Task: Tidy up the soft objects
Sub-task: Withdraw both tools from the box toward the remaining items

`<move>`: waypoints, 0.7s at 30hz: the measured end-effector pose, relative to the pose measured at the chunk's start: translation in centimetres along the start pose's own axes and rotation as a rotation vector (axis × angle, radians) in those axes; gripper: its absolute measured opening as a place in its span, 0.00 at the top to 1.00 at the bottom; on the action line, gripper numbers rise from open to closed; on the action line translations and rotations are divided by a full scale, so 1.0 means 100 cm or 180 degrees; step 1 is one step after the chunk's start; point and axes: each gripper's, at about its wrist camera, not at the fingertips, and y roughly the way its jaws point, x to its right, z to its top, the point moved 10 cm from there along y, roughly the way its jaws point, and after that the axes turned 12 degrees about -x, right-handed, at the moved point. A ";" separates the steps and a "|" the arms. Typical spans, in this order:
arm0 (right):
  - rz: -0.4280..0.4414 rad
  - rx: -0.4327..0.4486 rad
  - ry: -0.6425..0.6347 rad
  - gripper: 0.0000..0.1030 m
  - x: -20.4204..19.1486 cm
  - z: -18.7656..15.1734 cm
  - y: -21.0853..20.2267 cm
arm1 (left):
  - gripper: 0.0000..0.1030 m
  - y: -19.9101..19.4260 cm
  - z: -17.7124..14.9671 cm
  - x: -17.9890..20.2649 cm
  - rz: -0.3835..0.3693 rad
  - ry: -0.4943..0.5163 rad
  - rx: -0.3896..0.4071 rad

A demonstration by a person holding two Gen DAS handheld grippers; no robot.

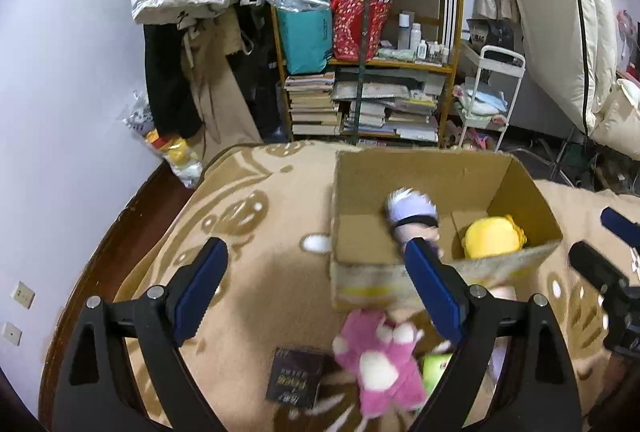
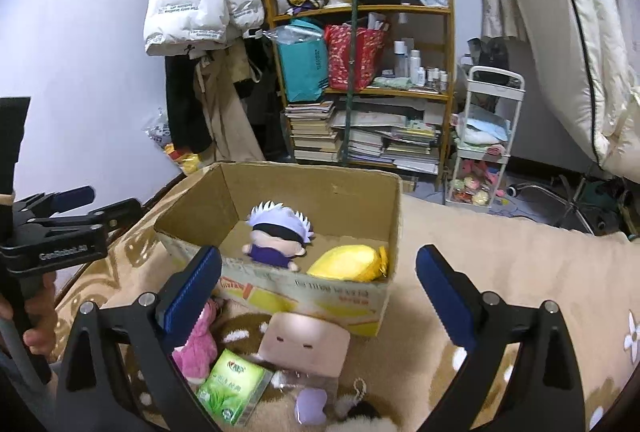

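Observation:
An open cardboard box (image 1: 520, 188) (image 2: 352, 296) sits on a tan patterned blanket. Inside lie a white-haired doll (image 1: 412, 220) (image 2: 278, 232) and a yellow plush (image 1: 494, 236) (image 2: 348, 264). A pink plush (image 1: 380, 360) (image 2: 196, 344) lies on the blanket in front of the box. My left gripper (image 1: 316, 268) is open and empty above the pink plush. My right gripper (image 2: 318, 272) is open and empty, hovering before the box front. A beige square cushion with a face (image 2: 306, 342) lies below it.
A green tissue pack (image 2: 234, 390) (image 1: 436, 372), a dark booklet (image 1: 296, 378), a lilac item (image 2: 310, 406) and a furry keychain (image 2: 360, 408) lie on the blanket (image 1: 256, 232). A cluttered wooden bookshelf (image 1: 368, 64), hanging coats and a white trolley (image 2: 488, 136) stand behind.

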 end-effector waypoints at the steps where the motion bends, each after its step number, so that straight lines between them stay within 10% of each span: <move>1: -0.0002 -0.0004 0.0004 0.01 0.001 -0.001 -0.004 | 0.13 -0.003 -0.004 -0.003 0.0018 -0.0006 -0.0016; 21: -0.0005 -0.0296 -0.0112 0.01 -0.015 -0.053 -0.040 | 0.13 -0.026 -0.081 -0.023 0.0097 -0.0139 -0.0427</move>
